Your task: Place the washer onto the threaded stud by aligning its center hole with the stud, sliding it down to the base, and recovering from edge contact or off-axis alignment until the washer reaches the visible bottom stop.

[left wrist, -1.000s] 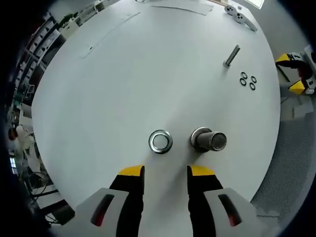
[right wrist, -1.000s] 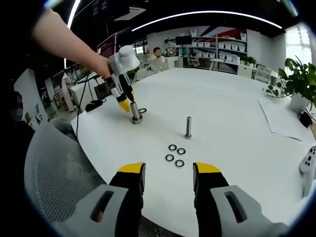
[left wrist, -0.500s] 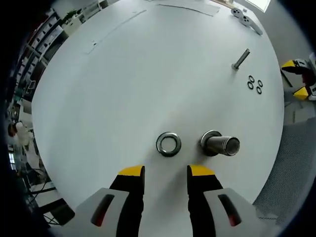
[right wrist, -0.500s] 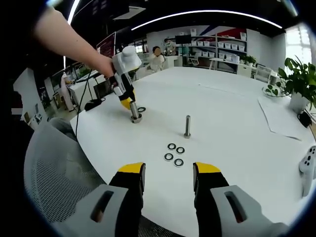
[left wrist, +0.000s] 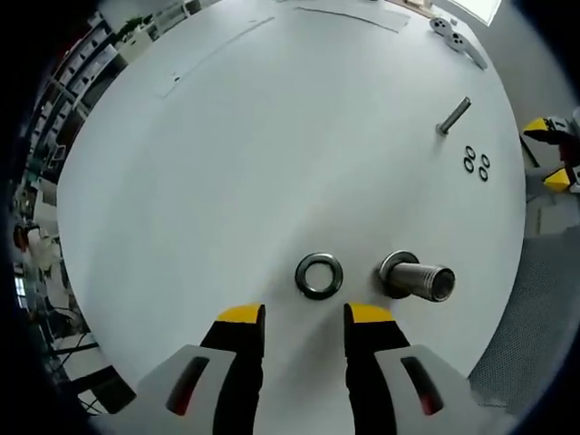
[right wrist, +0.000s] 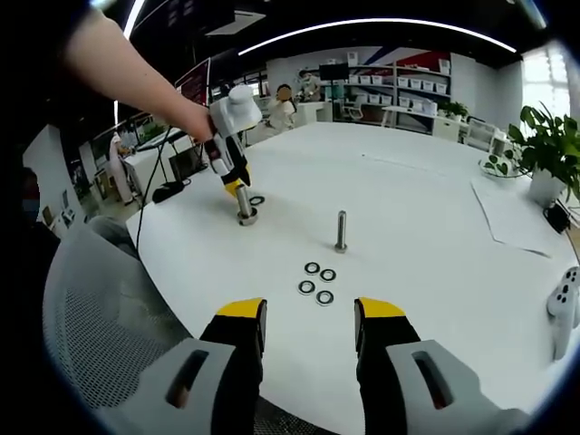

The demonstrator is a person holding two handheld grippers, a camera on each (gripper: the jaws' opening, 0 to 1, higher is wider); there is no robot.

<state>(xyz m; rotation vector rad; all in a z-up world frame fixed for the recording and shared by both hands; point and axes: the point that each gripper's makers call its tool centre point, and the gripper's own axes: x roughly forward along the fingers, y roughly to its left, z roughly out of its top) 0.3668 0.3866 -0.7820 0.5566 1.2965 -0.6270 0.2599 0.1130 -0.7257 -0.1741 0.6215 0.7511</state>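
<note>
Washer (left wrist: 319, 275) flat beside stud (left wrist: 417, 278), left gripper (left wrist: 302, 319) above.

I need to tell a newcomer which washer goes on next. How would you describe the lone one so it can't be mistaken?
On the round white table, find the thick threaded stud in front of the left gripper. The washer lies flat beside it, apart from it. Unlike the four small washers grouped near the thin stud, it is larger and alone.

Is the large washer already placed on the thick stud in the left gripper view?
No, the large washer lies flat on the white table beside the thick stud, apart from it.
</note>
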